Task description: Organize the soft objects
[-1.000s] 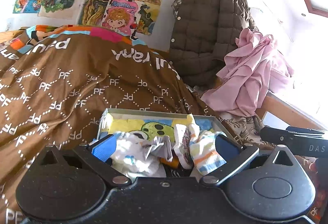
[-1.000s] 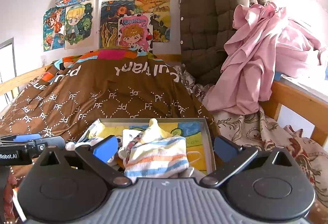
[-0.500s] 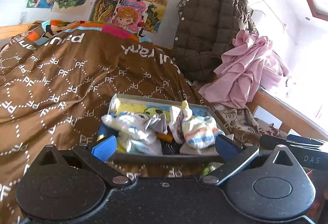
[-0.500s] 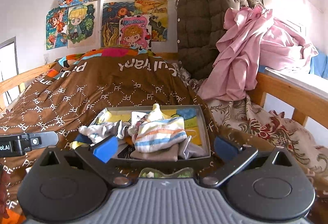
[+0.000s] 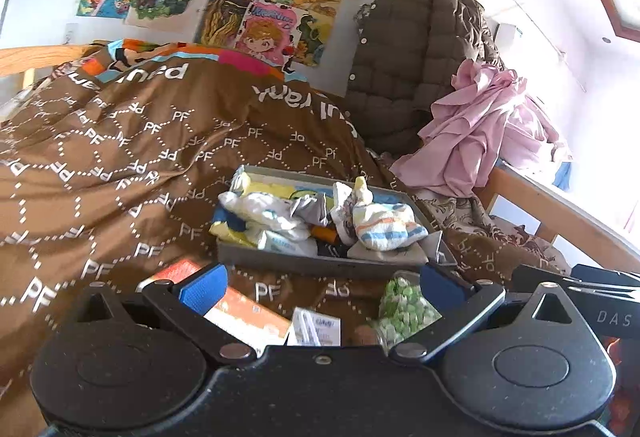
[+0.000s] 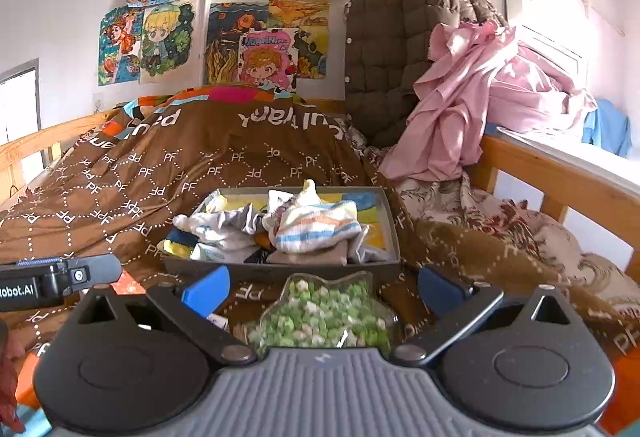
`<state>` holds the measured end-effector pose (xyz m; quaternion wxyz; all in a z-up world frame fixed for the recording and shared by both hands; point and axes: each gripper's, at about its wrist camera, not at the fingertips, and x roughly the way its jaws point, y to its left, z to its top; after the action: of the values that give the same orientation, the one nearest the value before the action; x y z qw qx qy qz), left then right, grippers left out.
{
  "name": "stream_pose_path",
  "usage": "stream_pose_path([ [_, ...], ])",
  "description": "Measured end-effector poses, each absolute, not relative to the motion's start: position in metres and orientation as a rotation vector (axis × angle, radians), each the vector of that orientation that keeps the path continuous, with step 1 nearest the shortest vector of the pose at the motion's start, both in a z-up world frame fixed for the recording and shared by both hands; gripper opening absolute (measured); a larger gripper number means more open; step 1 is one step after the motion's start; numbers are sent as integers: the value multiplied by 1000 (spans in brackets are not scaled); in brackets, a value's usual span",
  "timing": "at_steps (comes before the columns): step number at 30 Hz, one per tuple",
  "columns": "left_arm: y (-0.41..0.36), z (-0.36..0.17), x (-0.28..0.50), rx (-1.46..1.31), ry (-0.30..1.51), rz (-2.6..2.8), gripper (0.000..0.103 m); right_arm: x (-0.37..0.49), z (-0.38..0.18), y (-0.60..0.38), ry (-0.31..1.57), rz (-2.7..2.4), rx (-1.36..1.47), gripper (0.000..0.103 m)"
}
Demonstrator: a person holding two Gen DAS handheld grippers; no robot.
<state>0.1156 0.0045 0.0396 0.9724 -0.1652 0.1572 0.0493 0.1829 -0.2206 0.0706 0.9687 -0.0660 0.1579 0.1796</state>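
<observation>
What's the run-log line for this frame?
left gripper: open, empty | right gripper: open, empty | socks: piled in tray on quilt | jar: before tray

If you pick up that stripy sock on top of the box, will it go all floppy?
Probably, yes. The white sock with orange and blue stripes already lies crumpled and draped over other clothes in the grey cardboard box, so it should sag from wherever it is pinched. It looks thin and small, so likely light. Its knit looks grippy rather than slippery.

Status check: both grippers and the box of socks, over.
Both hand-held grippers open, empty. Striped sock piled in grey cardboard box. Clear bag of green sweets in front.
</observation>
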Motion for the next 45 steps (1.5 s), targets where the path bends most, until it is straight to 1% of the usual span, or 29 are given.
stream_pose_path([
  [8,-14,30,86,-314,326,180,102,152,58,-240,315,359,-94,103],
  [14,-24,26,71,-321,335,204,102,136,45,-264,301,359,-12,103],
  [21,-34,19,52,-285,328,226,102,123,39,-273,306,347,13,103],
  [27,-36,18,46,-268,327,240,102,111,39,-271,269,338,-12,103],
  [35,-34,15,46,-248,369,279,102,113,33,-269,311,358,-2,103],
  [41,-24,8,46,-313,414,301,102,124,20,-263,401,390,32,103],
  [45,-25,4,48,-282,433,317,102,125,15,-258,403,369,6,103],
])
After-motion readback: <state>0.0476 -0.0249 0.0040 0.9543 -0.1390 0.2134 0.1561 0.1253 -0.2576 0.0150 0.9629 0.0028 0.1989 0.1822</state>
